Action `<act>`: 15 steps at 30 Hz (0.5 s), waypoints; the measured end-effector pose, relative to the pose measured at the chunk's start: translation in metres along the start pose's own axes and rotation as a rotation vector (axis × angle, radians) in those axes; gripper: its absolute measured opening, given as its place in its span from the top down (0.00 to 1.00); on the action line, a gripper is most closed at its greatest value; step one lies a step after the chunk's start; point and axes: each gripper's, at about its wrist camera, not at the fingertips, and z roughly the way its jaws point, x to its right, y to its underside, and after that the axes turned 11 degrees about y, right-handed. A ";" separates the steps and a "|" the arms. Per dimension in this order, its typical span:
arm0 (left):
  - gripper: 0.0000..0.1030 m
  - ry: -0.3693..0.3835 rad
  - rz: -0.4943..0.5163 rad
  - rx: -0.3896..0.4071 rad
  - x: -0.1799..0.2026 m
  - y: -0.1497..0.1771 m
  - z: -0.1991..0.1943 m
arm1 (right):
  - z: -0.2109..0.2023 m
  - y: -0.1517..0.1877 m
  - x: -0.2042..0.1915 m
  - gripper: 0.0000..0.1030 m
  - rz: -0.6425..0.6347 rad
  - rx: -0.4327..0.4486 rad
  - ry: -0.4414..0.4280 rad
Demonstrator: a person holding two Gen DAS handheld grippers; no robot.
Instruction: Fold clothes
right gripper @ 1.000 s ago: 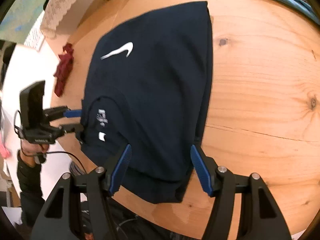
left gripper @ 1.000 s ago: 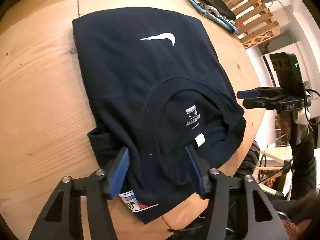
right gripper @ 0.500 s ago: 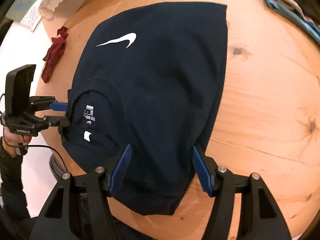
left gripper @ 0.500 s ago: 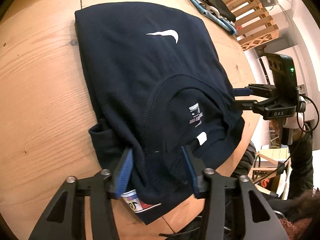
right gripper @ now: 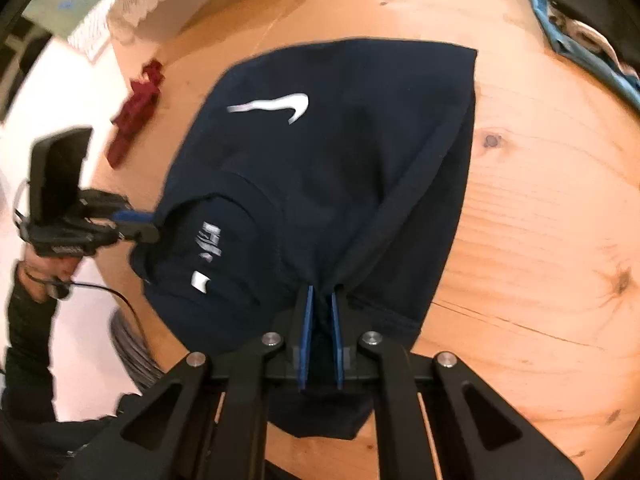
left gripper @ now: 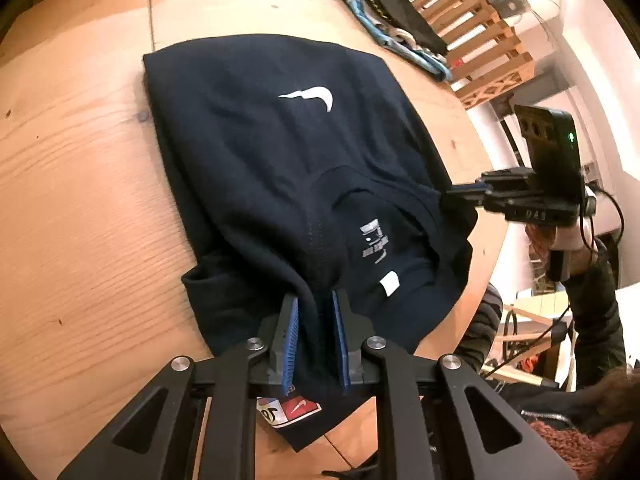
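Observation:
A navy T-shirt [left gripper: 260, 152] with a white swoosh lies folded lengthwise on the round wooden table [left gripper: 80, 208], collar end towards me. My left gripper [left gripper: 315, 300] is shut on a pinch of fabric at the shoulder beside the collar. In the left wrist view the right gripper [left gripper: 448, 196] bites the opposite shoulder edge. From the right wrist view, the same shirt [right gripper: 360, 160] is bunched between the blue pads of my right gripper [right gripper: 321, 294], which is shut on it. There the left gripper [right gripper: 140, 226] grips the far collar side.
A pile of blue and black clothes [left gripper: 384, 12] lies at the table's far edge by a slatted wooden rack [left gripper: 480, 44]. A red cloth [right gripper: 134, 116] sits beyond the table's left rim. The table edge runs just under the shirt's collar end.
Both grippers stood open around the shirt's collar end; now each has closed on a shoulder. The fabric is gathered up between the pads.

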 end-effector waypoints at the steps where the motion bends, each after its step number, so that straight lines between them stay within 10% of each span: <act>1: 0.85 -0.002 -0.009 -0.003 -0.002 0.000 0.001 | 0.001 0.000 0.003 0.91 0.005 -0.004 -0.002; 9: 0.85 -0.009 -0.032 -0.035 -0.009 0.000 0.014 | 0.021 0.007 -0.002 0.75 0.010 -0.085 0.017; 15: 0.89 0.043 -0.004 0.021 -0.003 0.000 0.004 | 0.003 0.009 -0.004 0.93 -0.015 -0.029 -0.015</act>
